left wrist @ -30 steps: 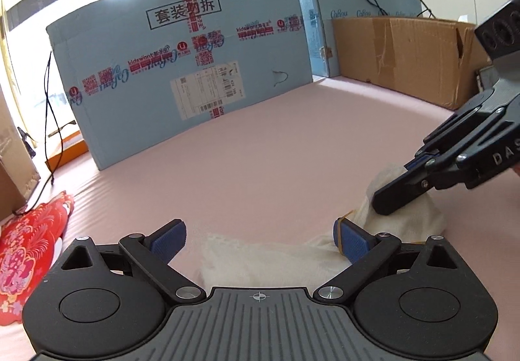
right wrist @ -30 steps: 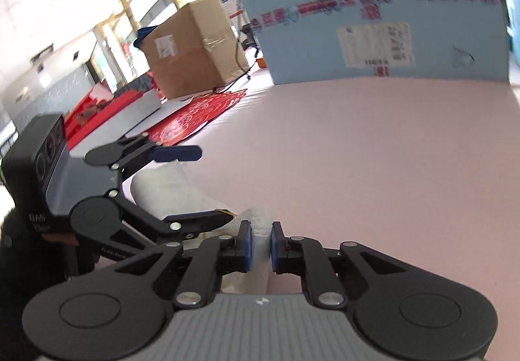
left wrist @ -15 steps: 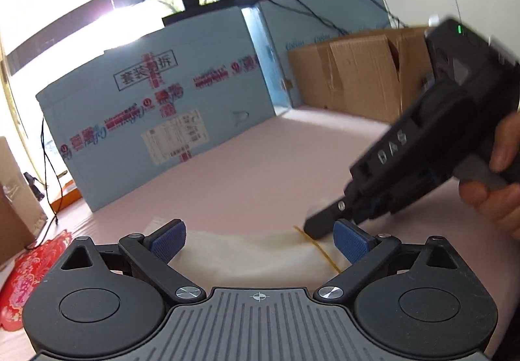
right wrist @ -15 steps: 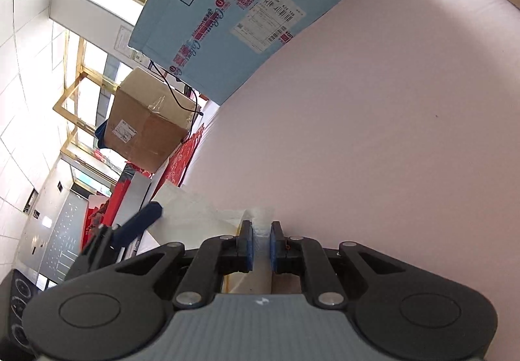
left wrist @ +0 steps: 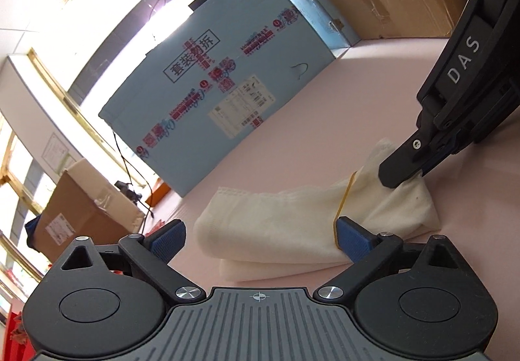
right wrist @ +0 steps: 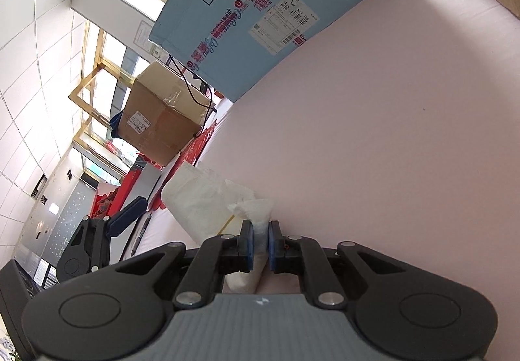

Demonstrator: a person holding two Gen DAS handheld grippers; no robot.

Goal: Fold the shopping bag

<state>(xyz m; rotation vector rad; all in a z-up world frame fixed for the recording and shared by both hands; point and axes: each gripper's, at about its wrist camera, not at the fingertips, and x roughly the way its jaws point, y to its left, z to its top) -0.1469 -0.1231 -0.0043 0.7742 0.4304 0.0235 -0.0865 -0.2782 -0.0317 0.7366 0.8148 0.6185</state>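
A: Left wrist view?
B: Left gripper (left wrist: 260, 235) jaws stand wide apart, white shopping bag (left wrist: 292, 224) lies folded on pink table (left wrist: 325, 120) between them, unpinched.
A: Right wrist view?
B: Right gripper (right wrist: 259, 242) jaws clamped on the bag's corner; blue carton (right wrist: 269, 13) behind.

shopping bag (left wrist: 279, 224) | white, folded flat | on pink surface

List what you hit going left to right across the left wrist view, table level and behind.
brown box → blue carton → white shopping bag → right gripper pinching the bag's end, with the open cardboard box behind it at upper right.
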